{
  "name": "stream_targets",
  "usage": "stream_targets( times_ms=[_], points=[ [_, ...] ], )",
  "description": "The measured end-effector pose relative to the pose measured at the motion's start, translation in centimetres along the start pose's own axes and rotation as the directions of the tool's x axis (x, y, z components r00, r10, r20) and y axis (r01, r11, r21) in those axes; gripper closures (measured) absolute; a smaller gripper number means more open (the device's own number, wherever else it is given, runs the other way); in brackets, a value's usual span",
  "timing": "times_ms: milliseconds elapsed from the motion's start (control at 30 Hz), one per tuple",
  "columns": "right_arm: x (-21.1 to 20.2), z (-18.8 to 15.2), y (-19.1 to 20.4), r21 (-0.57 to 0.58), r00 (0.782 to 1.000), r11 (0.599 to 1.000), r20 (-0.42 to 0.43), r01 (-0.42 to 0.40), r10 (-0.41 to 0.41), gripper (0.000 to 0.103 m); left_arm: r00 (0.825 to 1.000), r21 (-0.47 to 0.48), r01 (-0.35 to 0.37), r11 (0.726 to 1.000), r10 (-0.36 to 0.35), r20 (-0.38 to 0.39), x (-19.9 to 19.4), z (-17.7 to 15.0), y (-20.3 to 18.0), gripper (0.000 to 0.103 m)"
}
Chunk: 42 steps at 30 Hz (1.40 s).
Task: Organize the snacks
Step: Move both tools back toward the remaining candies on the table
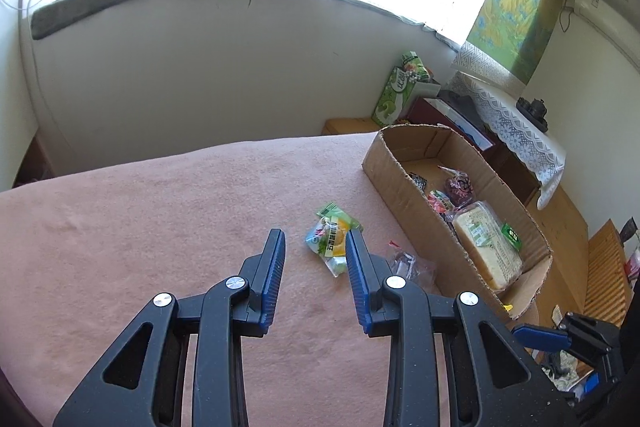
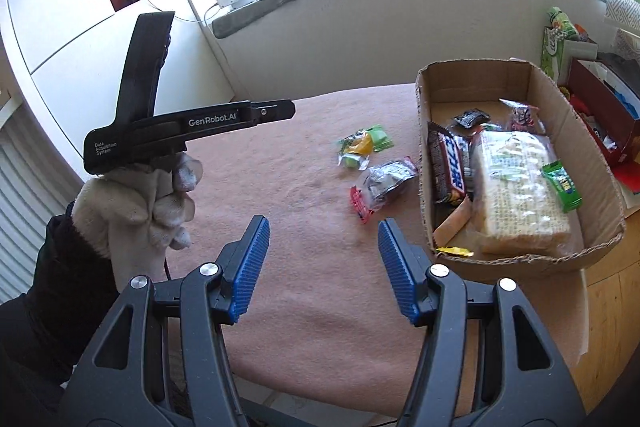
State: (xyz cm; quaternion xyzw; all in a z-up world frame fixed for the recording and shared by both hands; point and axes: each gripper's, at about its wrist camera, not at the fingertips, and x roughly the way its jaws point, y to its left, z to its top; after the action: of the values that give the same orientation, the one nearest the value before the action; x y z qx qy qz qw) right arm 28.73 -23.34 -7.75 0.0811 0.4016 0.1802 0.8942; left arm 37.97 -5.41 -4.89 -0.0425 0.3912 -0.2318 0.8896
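Left wrist view shows the green-and-yellow crinkly plastic snack packet (image 1: 330, 241) lying on the pink tablecloth (image 1: 160, 211), just beyond the left gripper (image 1: 316, 247), whose jaws stand parted and empty. Best to straddle its middle, pinch, then carry toward two o'clock into the brown cardboard box (image 1: 384, 163). The right gripper (image 2: 322, 247) also gapes empty, with the clear-wrapped dark snack (image 2: 386, 179) at its one o'clock.

A surface covered with a pink, felt-like cloth (image 2: 304, 163) fills the middle of both views. An open brown cardboard box (image 2: 600, 243) stands on it at the right of the frame, near the cloth's right edge. Just left of the box, three loose wrapped snacks lie directly on the cloth: a green-and-yellow packet (image 2: 362, 143) toward the centre, a clear packet with dark contents (image 2: 386, 177) below and right of it, close to the box wall, and a small red packet (image 2: 360, 205) touching that one's lower left.
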Motion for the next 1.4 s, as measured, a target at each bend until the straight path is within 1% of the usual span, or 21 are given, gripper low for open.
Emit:
stream_targets(
  times_ms=[167,233,267,300,433,567,700,767,833,900,967,1167,1333,1400],
  points=[
    [2.5,-1.0,0.8,0.049,1.000,0.999,-0.018,0.018,-0.017,0.044,0.999,0.006,0.019,1.000,-0.019,-0.026,1.2,0.0,0.2,0.073],
    [3.3,-1.1,0.9,0.065,0.999,0.997,-0.015,0.045,-0.044,0.044,0.999,0.014,0.030,0.999,-0.029,-0.041,1.7,-0.1,0.2,0.071],
    [3.7,-1.1,1.1,0.061,0.998,0.996,-0.010,0.068,-0.067,0.044,0.998,0.018,0.037,0.999,-0.036,-0.046,1.9,-0.1,0.3,0.066],
    [4.1,-1.0,1.3,0.059,0.996,0.994,-0.007,0.089,-0.089,0.044,0.998,0.023,0.044,0.999,-0.043,-0.051,2.2,-0.1,0.3,0.065],
    [6.0,-0.6,1.2,0.107,0.993,0.987,-0.025,0.118,-0.116,0.044,0.995,0.017,0.069,0.997,-0.067,-0.067,3.2,-0.1,0.8,0.065],
    [7.8,-0.2,1.5,0.118,0.981,0.974,-0.036,0.196,-0.193,0.044,0.992,0.023,0.093,0.995,-0.091,-0.086,4.3,0.1,1.0,0.065],
    [9.3,0.1,1.6,0.119,0.956,0.949,-0.034,0.292,-0.290,0.044,0.988,0.040,0.114,0.993,-0.109,-0.105,5.4,0.2,0.7,0.065],
    [9.7,0.2,1.3,0.147,0.952,0.941,-0.032,0.305,-0.304,0.044,0.987,0.051,0.118,0.992,-0.112,-0.113,5.9,0.2,0.4,0.065],
    [10.0,0.3,0.9,0.164,0.942,0.928,-0.029,0.335,-0.335,0.044,0.986,0.058,0.123,0.991,-0.116,-0.120,6.5,0.4,0.2,0.065],
    [10.5,0.4,0.7,0.167,0.942,0.927,-0.037,0.335,-0.334,0.044,0.984,0.065,0.131,0.989,-0.122,-0.128,7.0,0.5,-0.1,0.065],
    [10.9,0.6,0.7,0.155,0.937,0.924,-0.046,0.349,-0.346,0.044,0.982,0.071,0.141,0.987,-0.130,-0.139,7.5,0.6,-0.3,0.065],
    [11.6,1.4,0.9,0.131,0.927,0.917,-0.060,0.376,-0.371,0.044,0.979,0.100,0.136,0.986,-0.119,-0.167,9.1,0.7,-0.5,0.065],
    [12.7,1.8,0.6,0.130,0.917,0.908,-0.086,0.399,-0.391,0.044,0.977,0.087,0.139,0.987,-0.122,-0.176,9.9,0.6,0.2,0.065],
    [13.1,2.0,0.4,0.132,0.911,0.903,-0.097,0.410,-0.400,0.044,0.977,0.083,0.140,0.987,-0.124,-0.172,9.9,0.7,0.4,0.068]
  ],
)
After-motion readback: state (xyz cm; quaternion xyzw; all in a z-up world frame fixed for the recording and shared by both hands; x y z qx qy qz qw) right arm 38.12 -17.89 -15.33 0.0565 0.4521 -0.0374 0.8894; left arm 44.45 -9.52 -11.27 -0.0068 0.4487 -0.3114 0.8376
